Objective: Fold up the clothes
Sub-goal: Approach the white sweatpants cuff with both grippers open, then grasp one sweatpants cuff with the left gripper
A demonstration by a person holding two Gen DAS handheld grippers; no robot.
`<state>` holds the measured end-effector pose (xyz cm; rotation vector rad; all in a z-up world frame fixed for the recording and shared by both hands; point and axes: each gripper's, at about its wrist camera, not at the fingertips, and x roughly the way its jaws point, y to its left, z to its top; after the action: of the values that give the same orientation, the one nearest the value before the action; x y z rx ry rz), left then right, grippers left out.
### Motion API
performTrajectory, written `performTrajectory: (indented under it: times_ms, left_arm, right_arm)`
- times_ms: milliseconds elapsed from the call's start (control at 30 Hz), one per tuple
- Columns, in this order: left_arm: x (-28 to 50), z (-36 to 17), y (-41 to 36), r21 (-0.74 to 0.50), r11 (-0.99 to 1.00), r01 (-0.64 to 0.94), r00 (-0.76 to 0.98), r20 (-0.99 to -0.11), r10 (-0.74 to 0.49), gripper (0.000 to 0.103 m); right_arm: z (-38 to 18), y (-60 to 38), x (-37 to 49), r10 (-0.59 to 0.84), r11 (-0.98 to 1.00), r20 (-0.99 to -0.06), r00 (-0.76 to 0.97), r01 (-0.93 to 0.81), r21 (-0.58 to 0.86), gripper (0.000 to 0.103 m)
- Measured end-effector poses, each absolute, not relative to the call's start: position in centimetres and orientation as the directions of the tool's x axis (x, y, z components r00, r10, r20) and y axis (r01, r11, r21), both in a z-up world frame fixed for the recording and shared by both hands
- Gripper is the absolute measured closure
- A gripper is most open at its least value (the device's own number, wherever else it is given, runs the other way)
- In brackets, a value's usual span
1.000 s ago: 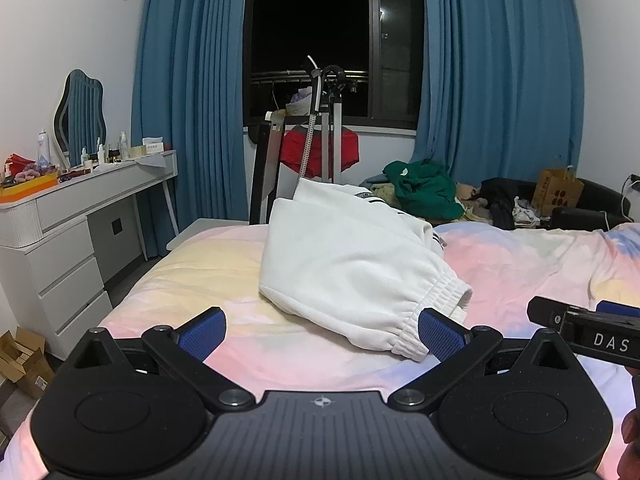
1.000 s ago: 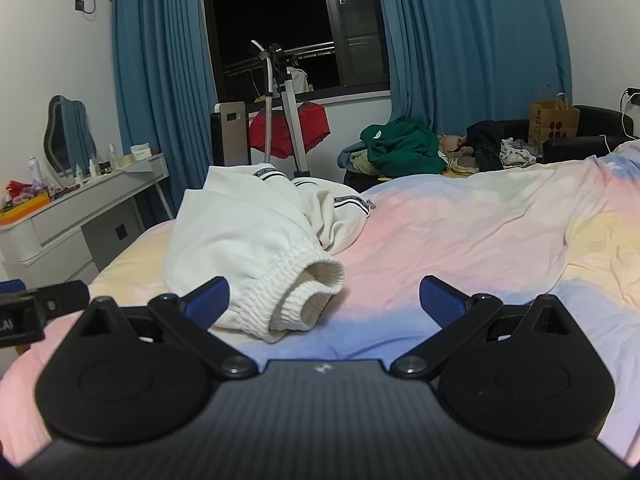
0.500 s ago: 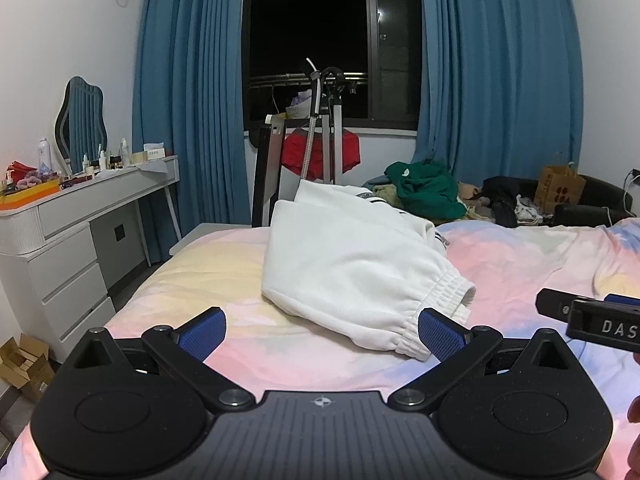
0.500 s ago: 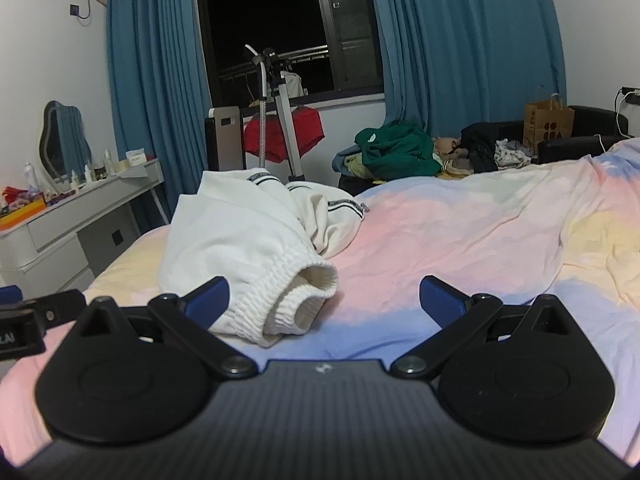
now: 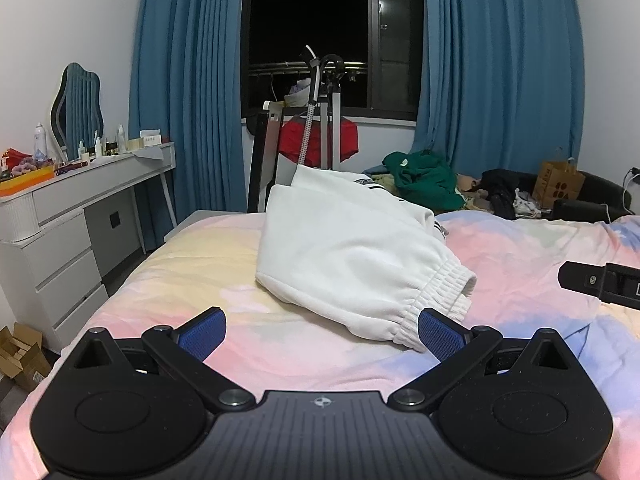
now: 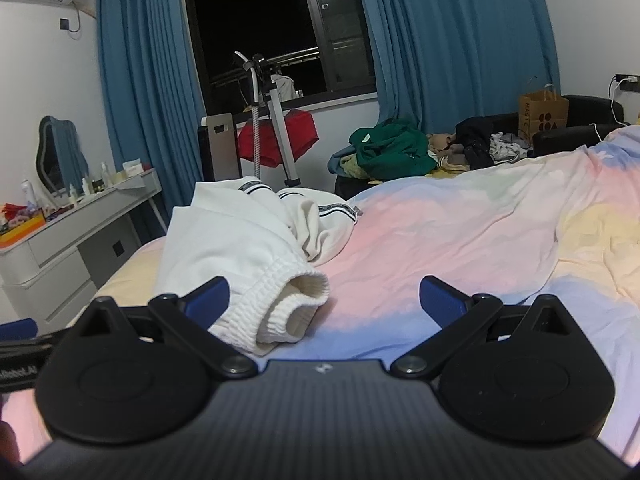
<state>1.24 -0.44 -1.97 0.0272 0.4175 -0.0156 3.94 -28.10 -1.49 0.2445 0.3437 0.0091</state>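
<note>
We held the left gripper [image 5: 322, 330] and right gripper [image 6: 324, 294] with jaws spread wide and empty. The white trousers [image 5: 352, 256] lay folded on the bed [image 6: 460, 232], just ahead of both.

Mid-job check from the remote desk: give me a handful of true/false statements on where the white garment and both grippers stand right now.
1. The white garment lies bundled on the bedspread. True.
2. The left gripper is clamped on the garment's elastic cuff. False: its fingers are spread wide and hold nothing.
3. The right gripper is open and empty. True.
4. The garment hangs from the stand by the window. False: it rests on the bed; a red cloth hangs there.
5. A green garment lies in the pile beyond the bed. True.
</note>
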Motion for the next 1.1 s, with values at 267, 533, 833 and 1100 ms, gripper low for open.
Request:
performTrajectory:
  times_ms: [267, 533, 833, 1100]
  left_arm:
    - [2.0, -3.0, -1.9, 0.087, 0.996, 0.017, 0.912, -0.410, 0.020, 0.000]
    - [6.0, -4.1, -6.2, 0.199, 0.974, 0.110, 0.906, -0.423, -0.016, 0.001]
    - [14.0, -6.4, -13.6, 0.307, 0.929, 0.207, 0.908, -0.413, -0.066, 0.004]
    - [19.6, -10.5, -19.0, 0.454, 0.862, 0.224, 0.904, -0.428, -0.009, 0.012]
  right_arm:
    - [-1.6, -29.4, 3.8, 0.025, 0.964, -0.352, 0.936, 0.072, 0.258, 0.000]
    - [-1.9, -32.7, 4.1, -0.055, 0.945, -0.386, 0.921, 0.173, 0.279, 0.000]
    - [-3.0, -37.6, 4.5, -0.069, 0.873, -0.402, 0.913, 0.251, 0.419, 0.000]
    - [-5.6, -38.3, 7.0, -0.035, 0.856, -0.460, 0.887, 0.264, 0.445, 0.000]
